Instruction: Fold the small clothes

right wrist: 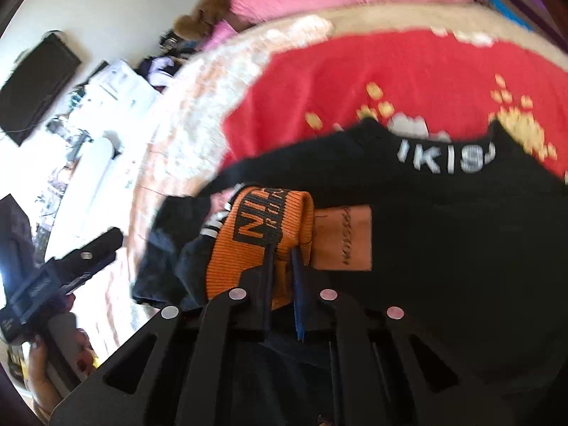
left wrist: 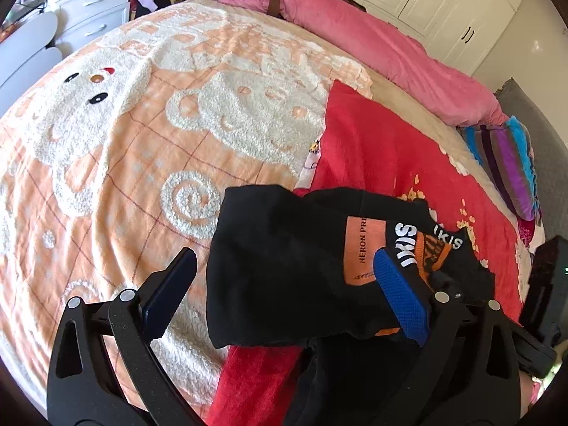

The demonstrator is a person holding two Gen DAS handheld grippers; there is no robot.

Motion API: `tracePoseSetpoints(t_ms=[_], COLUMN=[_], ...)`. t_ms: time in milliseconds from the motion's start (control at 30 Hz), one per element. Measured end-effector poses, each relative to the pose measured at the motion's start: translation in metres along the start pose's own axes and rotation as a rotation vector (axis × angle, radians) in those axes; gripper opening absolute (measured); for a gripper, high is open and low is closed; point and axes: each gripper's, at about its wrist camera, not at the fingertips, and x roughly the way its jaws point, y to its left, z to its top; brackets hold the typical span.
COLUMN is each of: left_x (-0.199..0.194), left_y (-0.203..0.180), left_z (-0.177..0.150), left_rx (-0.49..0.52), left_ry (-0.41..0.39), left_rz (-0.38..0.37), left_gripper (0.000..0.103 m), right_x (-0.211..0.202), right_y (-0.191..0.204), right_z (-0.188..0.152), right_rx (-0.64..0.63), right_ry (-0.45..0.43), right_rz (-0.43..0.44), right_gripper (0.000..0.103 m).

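Observation:
A small black garment [left wrist: 284,266] with orange patch and white lettering lies partly folded on the bed, over a red blanket [left wrist: 383,149]. My left gripper [left wrist: 284,294] is open, its fingers [left wrist: 170,291] spread wide on either side of the garment's left part. In the right wrist view my right gripper [right wrist: 282,259] is shut on the garment's orange ribbed cuff [right wrist: 262,234], held above the black body [right wrist: 443,220]. That view is motion-blurred. The right gripper's body shows at the right edge of the left view [left wrist: 543,284].
An orange and white fleece blanket [left wrist: 142,135] covers the bed's left part. A pink duvet [left wrist: 372,35] lies along the far side, a striped cushion [left wrist: 507,163] at right. White drawers [left wrist: 92,0] stand beyond the bed. The left gripper shows in the right wrist view [right wrist: 71,269].

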Motion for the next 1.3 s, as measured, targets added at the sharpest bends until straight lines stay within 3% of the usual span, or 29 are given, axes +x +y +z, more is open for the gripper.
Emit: tracePoseSetpoints(t_ms=[267, 400, 533, 733, 900, 1133, 1300], left_x=[-0.019, -0.022, -0.017, -0.015, -0.012, 0.005, 0.019], left_y=[0.010, 0.012, 0.008, -0.005, -0.019, -0.049, -0.088], left_z=[0.010, 0.011, 0.010, 0.008, 0.005, -0.008, -0.025], left_rx=[-0.056, -0.069, -0.057, -0.019, 0.019, 0.108, 0.240], left_ry=[-0.073, -0.083, -0.065, -0.061, -0.048, -0.002, 0.022], left_rz=[-0.016, -0.023, -0.030, -0.047, -0.047, -0.036, -0.031], left_gripper=[0.093, 0.093, 0.093, 0.093, 0.093, 0.093, 0.093], right_x=[-0.063, -0.080, -0.089, -0.140, -0.179, -0.152, -0.135], right_y=[0.029, 0.031, 0.011, -0.027, -0.069, -0.121, -0.147], right_z=[0.026, 0.033, 0.033, 0.036, 0.029, -0.004, -0.032], right_rx=[-0.094, -0.138, -0.087, -0.047, -0.028, -0.022, 0.024], right_ry=[-0.136, -0.155, -0.160, -0.259, -0.308, -0.200, -0.158], right_rz=[0.070, 0.022, 0.013, -0.019, -0.132, -0.292, -0.306], right_gripper=[0.005, 0.005, 0.005, 0.005, 0.005, 0.005, 0.007])
